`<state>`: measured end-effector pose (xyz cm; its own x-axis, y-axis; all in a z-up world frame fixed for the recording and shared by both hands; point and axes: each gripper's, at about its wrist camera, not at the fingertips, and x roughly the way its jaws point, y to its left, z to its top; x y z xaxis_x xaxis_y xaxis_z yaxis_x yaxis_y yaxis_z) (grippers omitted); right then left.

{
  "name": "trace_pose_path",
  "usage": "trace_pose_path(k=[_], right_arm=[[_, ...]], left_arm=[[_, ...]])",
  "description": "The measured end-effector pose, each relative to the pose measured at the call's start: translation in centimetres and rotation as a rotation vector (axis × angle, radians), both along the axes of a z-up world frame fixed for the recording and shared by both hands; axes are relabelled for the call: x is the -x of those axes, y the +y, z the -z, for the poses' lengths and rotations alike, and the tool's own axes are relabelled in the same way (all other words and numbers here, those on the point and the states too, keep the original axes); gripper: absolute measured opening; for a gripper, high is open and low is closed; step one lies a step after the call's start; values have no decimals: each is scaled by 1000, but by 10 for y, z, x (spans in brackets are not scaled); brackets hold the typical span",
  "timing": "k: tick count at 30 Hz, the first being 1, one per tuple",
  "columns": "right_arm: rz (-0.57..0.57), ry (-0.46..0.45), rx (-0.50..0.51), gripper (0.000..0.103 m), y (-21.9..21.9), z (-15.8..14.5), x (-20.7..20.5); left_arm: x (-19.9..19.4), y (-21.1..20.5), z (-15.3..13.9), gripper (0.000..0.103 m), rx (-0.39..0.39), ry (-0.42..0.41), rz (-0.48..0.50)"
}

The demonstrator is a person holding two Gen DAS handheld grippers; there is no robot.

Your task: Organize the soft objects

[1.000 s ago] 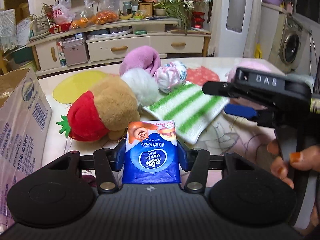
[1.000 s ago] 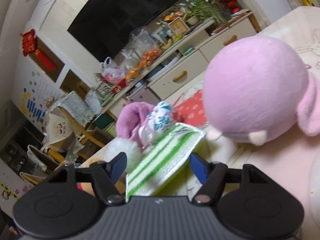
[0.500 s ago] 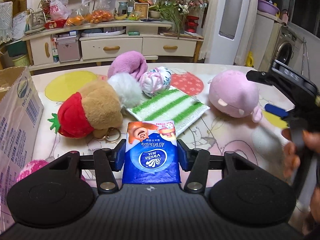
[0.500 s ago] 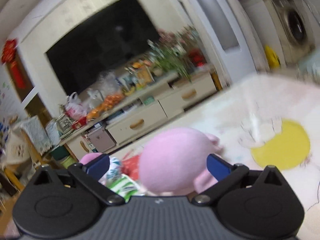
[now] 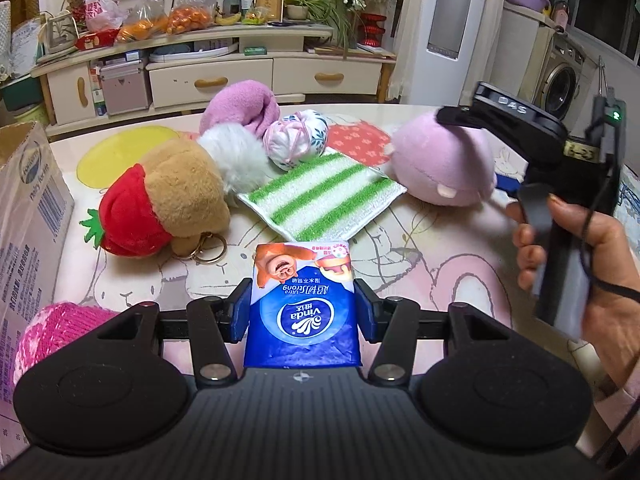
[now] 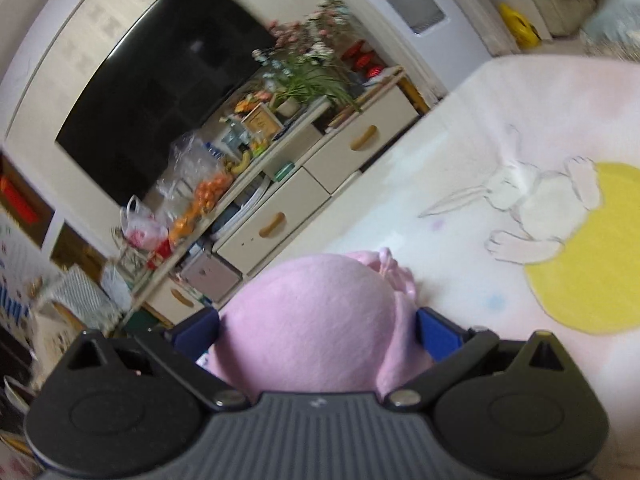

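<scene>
My left gripper [image 5: 303, 312] is shut on a blue Vinda tissue pack [image 5: 303, 304] and holds it above the table. My right gripper [image 6: 318, 330] is open, its blue fingers on either side of the round pink plush [image 6: 316, 332], which lies on the table. In the left wrist view the right gripper [image 5: 476, 152] reaches over that pink plush [image 5: 440, 168]. On the table also lie a green-striped cloth [image 5: 320, 200], a strawberry bear plush [image 5: 160, 204], a white fluffy ball [image 5: 236, 156], a purple plush [image 5: 240, 108] and a floral fabric ball [image 5: 296, 138].
A cardboard box [image 5: 28, 220] stands at the table's left edge, with a pink knitted ball [image 5: 56, 332] beside it. A TV cabinet [image 5: 224, 76] with bags and plants stands beyond the table. A washing machine [image 5: 564, 76] is at the far right.
My right gripper has swung back over the pink plush, its fingers now on both sides of it. My left gripper has drawn back a little with the tissue pack.
</scene>
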<state>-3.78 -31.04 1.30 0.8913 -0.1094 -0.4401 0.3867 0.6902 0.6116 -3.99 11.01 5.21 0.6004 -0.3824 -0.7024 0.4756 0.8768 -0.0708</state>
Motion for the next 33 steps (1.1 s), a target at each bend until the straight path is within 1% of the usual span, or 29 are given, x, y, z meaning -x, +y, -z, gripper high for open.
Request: trace_pose_path(k=[4, 6, 10, 16, 19, 22, 26, 33], right_arm=[[-83, 12, 100, 103, 11, 0, -10], [-117, 24, 118, 103, 13, 0, -14], [-231, 43, 132, 102, 18, -3, -20], [-312, 47, 253, 93, 44, -10, -23], [-325, 45, 291, 91, 54, -11, -22], [-324, 45, 355, 89, 65, -14, -20], [-316, 46, 407, 88, 76, -16, -12], [-280, 62, 470, 87, 93, -24, 3]], left_arm=[[-1, 1, 0, 63, -3, 10, -4], [0, -1, 0, 63, -4, 11, -5], [-1, -2, -1, 63, -7, 14, -11], [-1, -2, -4, 63, 5, 12, -30], [2, -3, -5, 63, 16, 11, -33], [5, -3, -8, 63, 32, 8, -39], [8, 2, -12, 63, 52, 2, -45], [16, 5, -15, 63, 80, 3, -41]])
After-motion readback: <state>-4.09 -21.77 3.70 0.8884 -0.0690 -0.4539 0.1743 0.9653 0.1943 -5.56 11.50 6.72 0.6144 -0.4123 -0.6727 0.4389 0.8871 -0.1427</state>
